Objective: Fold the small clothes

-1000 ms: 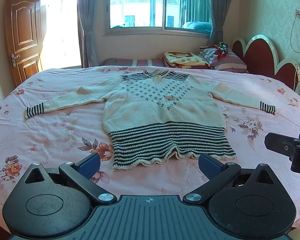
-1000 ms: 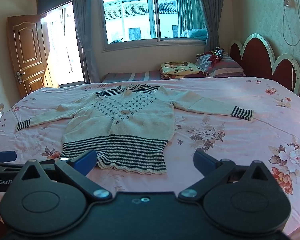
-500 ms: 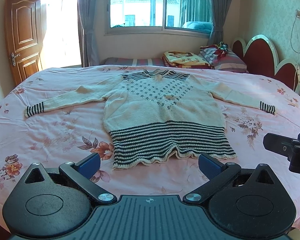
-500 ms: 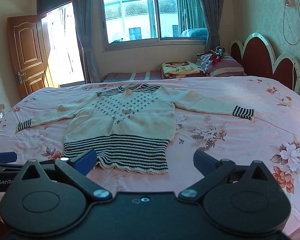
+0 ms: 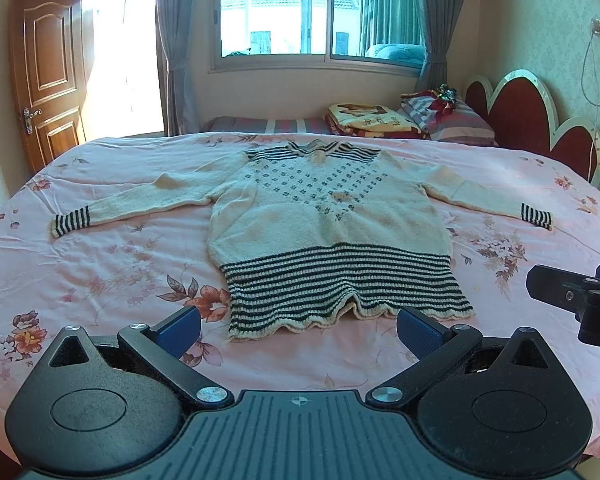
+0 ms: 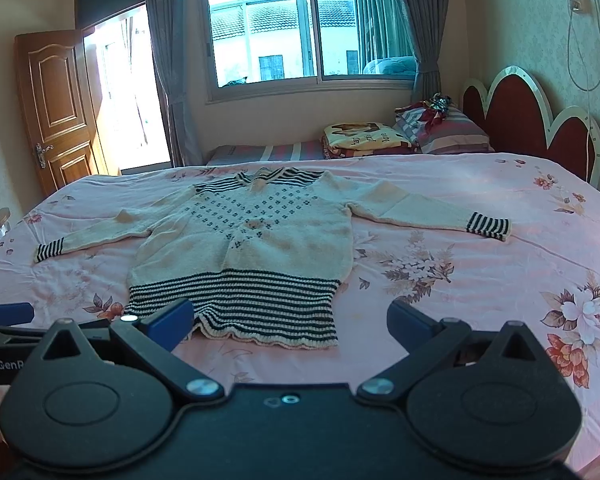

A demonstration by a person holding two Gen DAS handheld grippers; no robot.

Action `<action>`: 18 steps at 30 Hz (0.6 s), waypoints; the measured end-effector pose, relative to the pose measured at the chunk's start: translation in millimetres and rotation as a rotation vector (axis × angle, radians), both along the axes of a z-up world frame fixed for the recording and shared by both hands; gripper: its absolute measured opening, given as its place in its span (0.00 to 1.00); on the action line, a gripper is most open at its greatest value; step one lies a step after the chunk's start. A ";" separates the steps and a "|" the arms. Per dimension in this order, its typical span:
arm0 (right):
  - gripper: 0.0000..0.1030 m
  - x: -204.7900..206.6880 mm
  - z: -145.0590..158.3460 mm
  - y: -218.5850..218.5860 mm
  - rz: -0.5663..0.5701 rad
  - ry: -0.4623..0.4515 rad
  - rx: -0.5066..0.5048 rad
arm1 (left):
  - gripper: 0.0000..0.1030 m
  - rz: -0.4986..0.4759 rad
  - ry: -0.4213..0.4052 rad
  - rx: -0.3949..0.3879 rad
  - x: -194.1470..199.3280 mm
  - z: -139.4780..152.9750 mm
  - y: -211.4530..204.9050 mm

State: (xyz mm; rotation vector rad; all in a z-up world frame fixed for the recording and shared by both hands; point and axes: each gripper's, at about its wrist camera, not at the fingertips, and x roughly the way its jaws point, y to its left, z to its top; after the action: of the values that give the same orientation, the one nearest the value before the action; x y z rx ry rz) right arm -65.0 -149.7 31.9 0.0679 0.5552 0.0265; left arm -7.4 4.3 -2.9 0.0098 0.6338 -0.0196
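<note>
A cream knitted sweater [image 5: 324, 216] [image 6: 256, 240] with black stripes at hem, cuffs and collar lies flat on the pink floral bed [image 5: 100, 264] [image 6: 480, 280], both sleeves spread out sideways. My left gripper [image 5: 298, 330] hovers just short of the striped hem, open, nothing between its blue pads. My right gripper [image 6: 290, 322] is open too, near the hem's right corner, empty. Each gripper shows at the edge of the other's view: the right gripper's finger [image 5: 572, 296] on the right, the left gripper's finger [image 6: 6, 314] on the left.
Folded blankets [image 5: 374, 120] and striped pillows [image 5: 448, 116] are stacked at the far side by the red headboard [image 5: 540, 128]. A wooden door [image 5: 46, 92] stands open at the left, a window [image 5: 320, 12] behind. Bare sheet lies on both sides of the sweater.
Both views have crept very slightly; the right gripper has edged a little forward. The sweater lies as before and both grippers stay open.
</note>
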 end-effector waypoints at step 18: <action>0.99 2.2 -0.6 1.5 0.004 0.003 0.005 | 1.00 0.006 0.004 0.009 -0.4 1.2 0.5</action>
State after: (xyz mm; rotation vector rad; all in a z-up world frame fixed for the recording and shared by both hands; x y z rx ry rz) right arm -62.8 -148.2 31.3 0.0713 0.5583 0.0313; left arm -7.8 4.8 -1.7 0.0171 0.6375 -0.0113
